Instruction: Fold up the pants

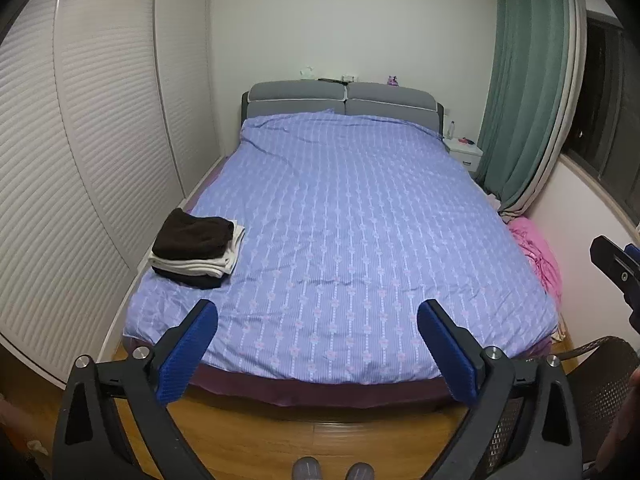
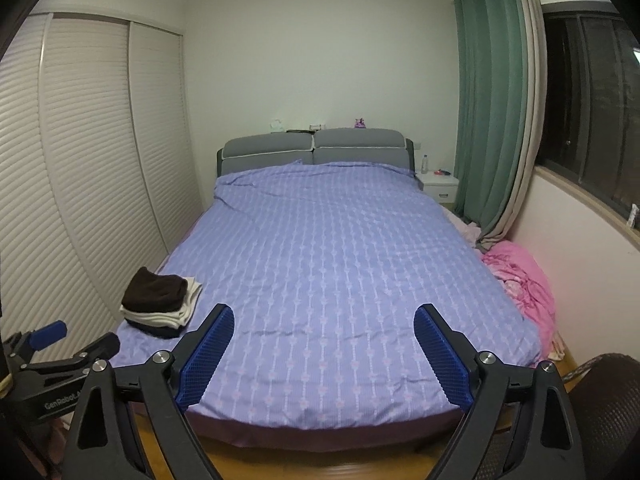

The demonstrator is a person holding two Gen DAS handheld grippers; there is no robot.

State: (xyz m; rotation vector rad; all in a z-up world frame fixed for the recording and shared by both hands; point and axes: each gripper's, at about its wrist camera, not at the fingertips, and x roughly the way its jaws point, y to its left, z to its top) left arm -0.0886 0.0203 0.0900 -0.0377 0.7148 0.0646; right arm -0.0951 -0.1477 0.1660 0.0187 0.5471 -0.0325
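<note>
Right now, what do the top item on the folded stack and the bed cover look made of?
Top item: dark brown, matte, plush-looking, probably fleece or a thick knit; its soft rounded fold suggests bulk. Bed cover: thin woven cloth, likely cotton, matte, with a printed pattern and fine creases.

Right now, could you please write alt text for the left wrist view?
Open left gripper, nothing between its blue fingers, faces a bed with a purple cover. A stack of folded clothes, brown on top, sits near the bed's left edge.
</note>
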